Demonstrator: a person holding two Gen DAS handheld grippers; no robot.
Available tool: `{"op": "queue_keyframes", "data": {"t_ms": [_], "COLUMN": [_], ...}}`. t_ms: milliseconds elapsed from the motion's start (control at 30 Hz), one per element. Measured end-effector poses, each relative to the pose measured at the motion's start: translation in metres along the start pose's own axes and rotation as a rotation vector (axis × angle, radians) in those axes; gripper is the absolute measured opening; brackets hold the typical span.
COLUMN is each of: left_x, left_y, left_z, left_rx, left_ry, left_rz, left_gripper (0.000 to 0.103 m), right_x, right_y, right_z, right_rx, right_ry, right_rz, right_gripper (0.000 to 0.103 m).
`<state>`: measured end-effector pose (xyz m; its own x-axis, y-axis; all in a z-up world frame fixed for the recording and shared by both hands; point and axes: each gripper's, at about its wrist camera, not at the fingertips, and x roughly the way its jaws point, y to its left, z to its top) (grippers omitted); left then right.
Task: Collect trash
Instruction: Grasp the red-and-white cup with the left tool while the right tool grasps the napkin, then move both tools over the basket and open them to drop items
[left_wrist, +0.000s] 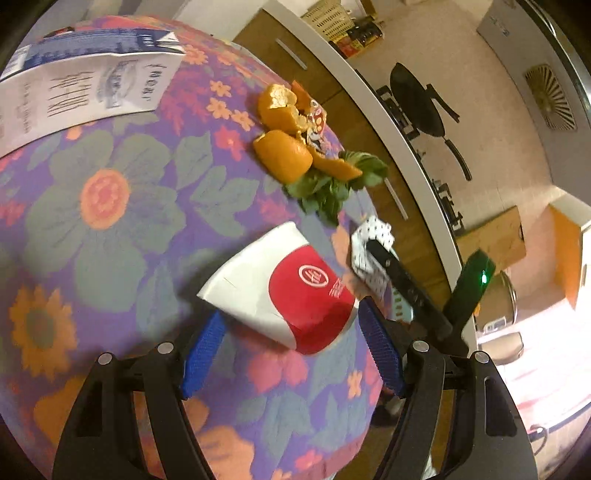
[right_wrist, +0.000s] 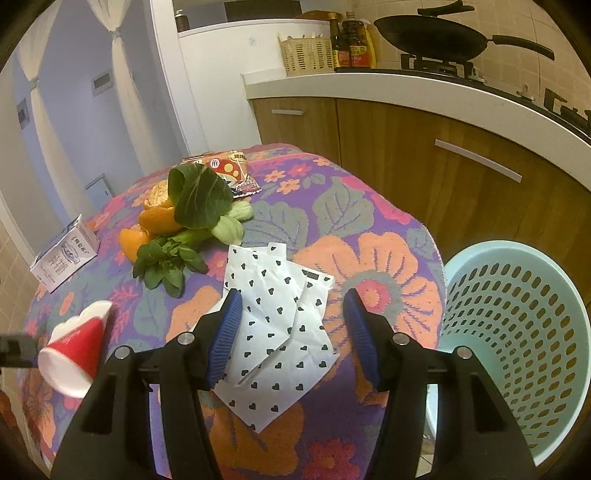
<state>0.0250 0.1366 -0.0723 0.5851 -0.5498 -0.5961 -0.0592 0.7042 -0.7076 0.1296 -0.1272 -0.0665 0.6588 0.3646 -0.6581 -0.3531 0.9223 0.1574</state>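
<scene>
Right wrist: floral tablecloth (right_wrist: 369, 221), teal basket (right_wrist: 517, 314) beside; left tool (left_wrist: 291, 332), right tool (right_wrist: 291, 332) apart

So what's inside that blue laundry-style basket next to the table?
The basket looks empty as far as it shows: only its perforated wall. Its bottom is hidden behind the right gripper and the frame edge.

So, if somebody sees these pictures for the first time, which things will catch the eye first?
Probably the loud purple flowered tablecloth that covers the table. Next, the red and white paper cup lying on its side between the open blue pads of the left tool, and the white paper with black hearts under the right tool. A pale blue perforated plastic basket stands beside the table on the right.
</scene>
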Motion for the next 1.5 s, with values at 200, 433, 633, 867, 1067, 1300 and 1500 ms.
{"op": "queue_keyframes", "data": {"t_ms": [200, 433, 633, 867, 1067, 1300, 1500], "left_x": [0.027, 0.036, 0.02, 0.012, 0.01, 0.03, 0.069], "left_y": [-0.005, -0.022, -0.042, -0.063, -0.088, -0.134, -0.182], "left_z": [0.022, 0.033, 0.023, 0.014, 0.011, 0.007, 0.002], "left_rx": [-0.059, 0.009, 0.201, 0.308, 0.39, 0.489, 0.581], "left_ry": [0.054, 0.024, -0.074, -0.127, -0.157, -0.134, -0.068], "left_rz": [-0.069, 0.02, 0.22, 0.256, 0.249, 0.2, 0.147], "left_gripper": [0.053, 0.051, 0.05, 0.05, 0.05, 0.05, 0.05], "right_x": [0.001, 0.002, 0.001, -0.016, -0.045, -0.086, -0.114], "right_y": [-0.001, 0.003, -0.008, 0.001, 0.002, -0.034, -0.092], "right_z": [0.002, 0.004, 0.003, -0.002, 0.002, 0.006, -0.004], "right_rx": [0.004, -0.025, 0.028, 0.01, -0.005, 0.067, 0.163], "right_ry": [0.007, 0.021, 0.015, -0.035, -0.125, -0.221, -0.258], "right_rz": [0.006, -0.015, 0.062, 0.068, 0.052, -0.001, -0.137], "right_gripper": [0.054, 0.037, 0.011, 0.004, 0.003, 0.003, 0.003]}}
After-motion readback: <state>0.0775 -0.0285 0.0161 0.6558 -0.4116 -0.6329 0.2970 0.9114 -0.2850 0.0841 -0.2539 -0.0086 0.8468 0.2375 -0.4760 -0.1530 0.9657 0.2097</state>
